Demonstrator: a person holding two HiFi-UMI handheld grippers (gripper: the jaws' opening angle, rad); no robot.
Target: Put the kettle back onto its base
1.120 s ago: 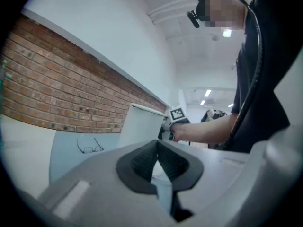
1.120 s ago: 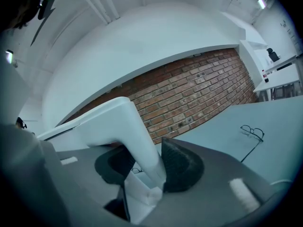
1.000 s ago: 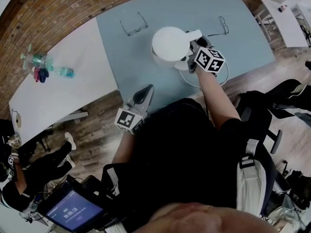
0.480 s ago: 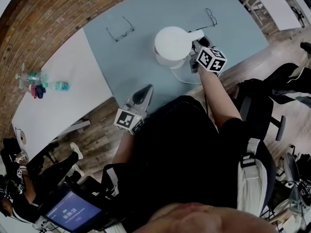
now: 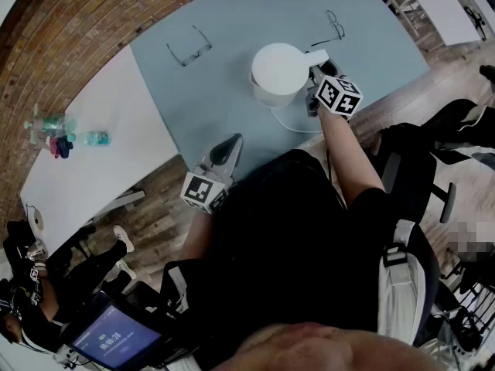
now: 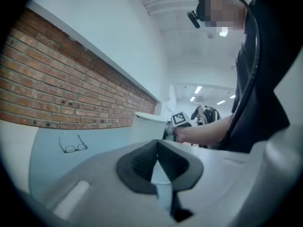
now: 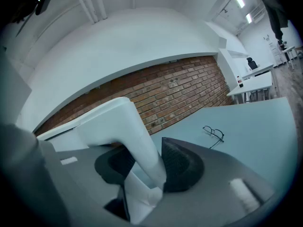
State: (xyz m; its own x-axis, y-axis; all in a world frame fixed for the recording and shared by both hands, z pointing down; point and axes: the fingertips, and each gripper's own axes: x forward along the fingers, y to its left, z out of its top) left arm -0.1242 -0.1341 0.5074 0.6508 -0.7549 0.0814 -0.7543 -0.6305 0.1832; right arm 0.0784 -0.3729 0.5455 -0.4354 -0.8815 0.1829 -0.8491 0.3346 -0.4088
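Note:
A white kettle (image 5: 278,72) hangs over the blue-grey table (image 5: 224,91); in the left gripper view it shows as a white cylinder (image 6: 147,126). My right gripper (image 5: 317,79) is shut on the kettle's handle (image 7: 135,136), which fills the space between the dark pads. The base is hidden beneath the kettle, and only its white cord (image 5: 292,124) loops out toward the table's front. I cannot tell whether the kettle touches the base. My left gripper (image 5: 227,151) rests at the table's front edge, shut, with nothing in it.
Two pairs of glasses lie on the table, one at the far left (image 5: 189,46) and one at the far right (image 5: 334,28). A white table (image 5: 93,168) at the left carries bottles (image 5: 58,126). A lit screen (image 5: 116,335) sits at the lower left.
My right gripper has carried the kettle to the right, nearer the right-hand glasses, and a little lower. The left gripper stays at the table's edge.

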